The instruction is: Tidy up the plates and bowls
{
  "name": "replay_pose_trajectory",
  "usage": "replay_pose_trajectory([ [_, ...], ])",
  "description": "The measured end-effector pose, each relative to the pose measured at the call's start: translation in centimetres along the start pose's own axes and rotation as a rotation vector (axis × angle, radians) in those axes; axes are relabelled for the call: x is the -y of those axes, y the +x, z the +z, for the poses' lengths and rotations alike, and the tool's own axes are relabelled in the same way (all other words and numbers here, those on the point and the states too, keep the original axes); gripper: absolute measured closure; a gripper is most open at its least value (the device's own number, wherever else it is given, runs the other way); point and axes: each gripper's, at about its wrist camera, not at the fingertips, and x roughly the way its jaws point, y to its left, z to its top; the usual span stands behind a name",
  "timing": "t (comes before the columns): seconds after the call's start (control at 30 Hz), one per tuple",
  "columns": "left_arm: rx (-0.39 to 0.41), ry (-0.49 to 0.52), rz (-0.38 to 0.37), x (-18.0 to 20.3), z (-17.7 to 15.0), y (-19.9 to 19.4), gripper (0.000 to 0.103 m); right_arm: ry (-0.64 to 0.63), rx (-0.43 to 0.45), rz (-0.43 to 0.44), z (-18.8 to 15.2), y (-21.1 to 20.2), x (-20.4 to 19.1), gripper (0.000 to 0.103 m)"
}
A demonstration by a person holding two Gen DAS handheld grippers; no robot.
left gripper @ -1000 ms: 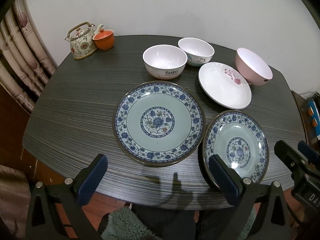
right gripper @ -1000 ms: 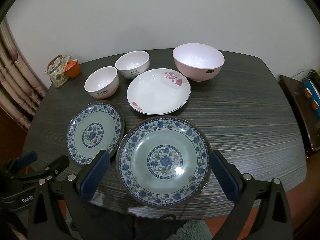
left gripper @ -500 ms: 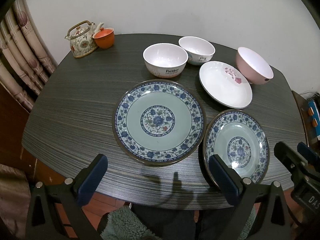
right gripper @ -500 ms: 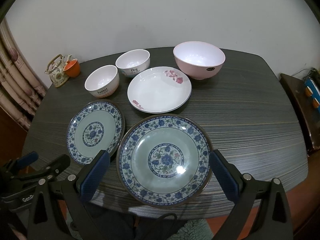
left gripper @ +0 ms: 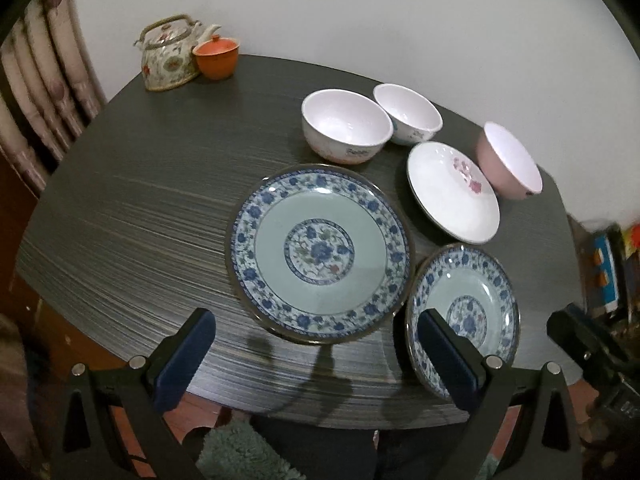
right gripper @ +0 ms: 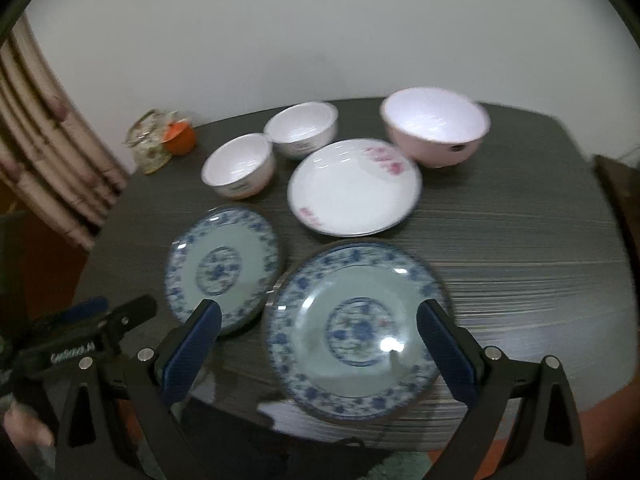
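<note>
Two blue-patterned plates lie side by side near the front of the dark table (left gripper: 132, 220): the left plate (left gripper: 318, 256) (right gripper: 222, 264) and the right plate (left gripper: 464, 316) (right gripper: 356, 328). Behind them stand two white bowls (left gripper: 346, 130) (left gripper: 408, 114), a white flowered plate (left gripper: 452, 196) (right gripper: 354, 186) and a pink bowl (left gripper: 510, 160) (right gripper: 434, 126). My left gripper (left gripper: 314, 322) hangs open above the front rim of the left plate. My right gripper (right gripper: 319, 312) is open over the right plate. Neither holds anything.
A patterned teapot (left gripper: 168, 56) and an orange lidded cup (left gripper: 216, 60) stand at the far left corner, by a curtain (left gripper: 36, 92). A wall backs the table. Colourful items (left gripper: 608, 272) sit off the table's right side. The right wrist view is motion-blurred.
Both grippers have moved forward over the table's front edge, so the plates look nearer. The left view has swung so the dishes sit further right. No dish has moved.
</note>
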Motion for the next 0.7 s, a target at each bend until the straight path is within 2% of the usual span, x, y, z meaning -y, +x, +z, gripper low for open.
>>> replay_pose_trajectory([
  [0.1, -0.007, -0.052, -0.055, -1.8, 0.9, 0.2, 0.000, 0.007, -0.048, 0.108, 0.5, 1.2, 0.0, 0.013],
  [0.17, -0.007, -0.096, -0.115, -3.1, 1.5, 0.4, 0.000, -0.001, -0.070, 0.137, 0.7, 1.8, -0.2, 0.019],
  [0.3, -0.029, -0.182, -0.199, -5.8, 2.6, 1.3, 0.000, -0.002, -0.114, 0.204, 1.1, 3.4, -0.5, 0.024],
  [0.53, -0.078, -0.269, -0.246, -8.9, 3.6, 4.0, 0.005, 0.020, -0.176, 0.254, 2.2, 6.4, -0.8, 0.027],
  [0.7, -0.141, -0.323, -0.255, -10.4, 3.8, 6.2, 0.014, 0.023, -0.219, 0.276, 3.4, 8.9, -1.2, 0.028],
])
